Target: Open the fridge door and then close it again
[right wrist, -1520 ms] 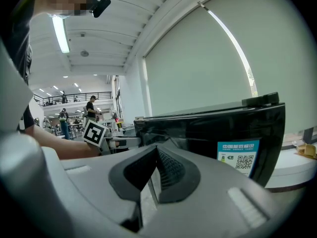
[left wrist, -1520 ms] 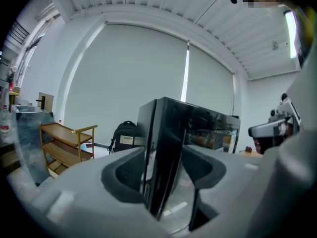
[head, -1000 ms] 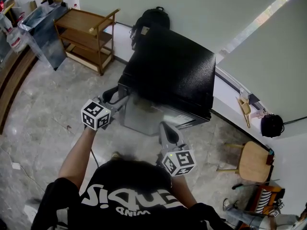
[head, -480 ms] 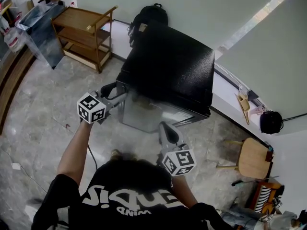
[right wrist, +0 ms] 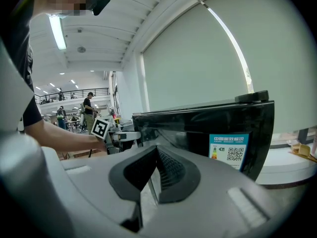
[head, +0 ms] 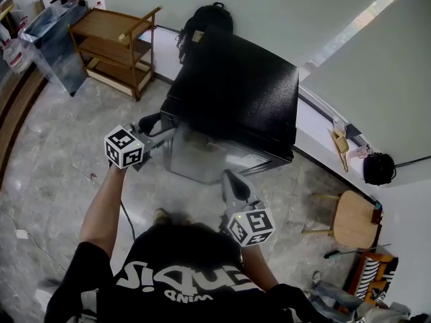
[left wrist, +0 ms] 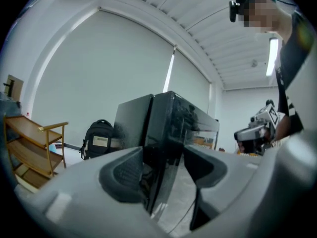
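A low black fridge (head: 236, 93) stands by the window wall with its glossy door (head: 202, 157) facing me. My left gripper (head: 156, 128) is level at the door's left edge. In the left gripper view its jaws (left wrist: 163, 167) stand wide apart, the door's dark edge (left wrist: 166, 128) runs between them, and I see no pad pressing on it. My right gripper (head: 230, 175) hovers before the door's lower front. Its tips (right wrist: 156, 155) meet with nothing between them, and the fridge (right wrist: 198, 125) with its label (right wrist: 228, 152) lies beyond.
A wooden shelf cart (head: 118, 46) stands to the left of the fridge, and a black backpack (head: 205, 22) leans behind it. A round wooden stool (head: 353, 224) is at the right, and a dark bag (head: 378, 168) sits near the window ledge. The floor is grey marble.
The left gripper has swung a little, its marker cube ending further left and higher in the head view. The right gripper and the fridge look unchanged.
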Available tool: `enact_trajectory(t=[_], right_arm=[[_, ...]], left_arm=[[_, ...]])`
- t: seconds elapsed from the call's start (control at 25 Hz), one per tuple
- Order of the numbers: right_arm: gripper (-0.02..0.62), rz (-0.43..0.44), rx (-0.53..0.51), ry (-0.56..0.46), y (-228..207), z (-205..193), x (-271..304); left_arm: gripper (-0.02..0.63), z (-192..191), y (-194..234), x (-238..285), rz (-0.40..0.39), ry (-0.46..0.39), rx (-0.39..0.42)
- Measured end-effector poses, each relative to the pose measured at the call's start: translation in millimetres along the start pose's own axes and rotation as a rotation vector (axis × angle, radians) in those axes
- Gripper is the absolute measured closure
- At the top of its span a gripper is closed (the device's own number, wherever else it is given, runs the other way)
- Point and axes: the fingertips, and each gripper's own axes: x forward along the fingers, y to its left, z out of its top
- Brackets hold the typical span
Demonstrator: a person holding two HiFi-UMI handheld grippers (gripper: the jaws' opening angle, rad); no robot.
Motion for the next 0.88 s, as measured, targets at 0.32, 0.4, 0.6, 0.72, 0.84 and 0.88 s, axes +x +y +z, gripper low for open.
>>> enact_trajectory(t=[0.32,0.4,0.6,0.72,0.84,0.88], right_arm=[[0.598,-0.008,0.000,0.008,-2.8,-1.7,-6.7],[0.598,-0.004,0.000,0.011,-2.1,-2.9,-7.0],[0.598,0.013,-0.007,0.017,1.6,-1.2,-5.6],[0.598,0.018,-0.011,0.021,-0.2,-0.7,-7.5],[0.598,0.021,-0.015,0.021,-1.5,0.7,-9.2],[0.598,0.023,-0.016,0.020,-1.7,0.7,-9.1]], left_arm=[[0.360,1.1,-0.6,-1.3,0.016,-0.002,-0.010],[0.365,0.5,-1.1,-1.7,0.019,0.008,-0.009],[0.377,2.3,-1.1,-4.8,0.053,-0.007,-0.029],[0.383,2.7,-2.7,-5.2,0.069,-0.007,-0.032],[0.388,3.2,-4.3,-6.1,0.080,0.006,-0.029],[0.391,3.0,-4.4,-7.0,0.085,0.007,-0.029]])
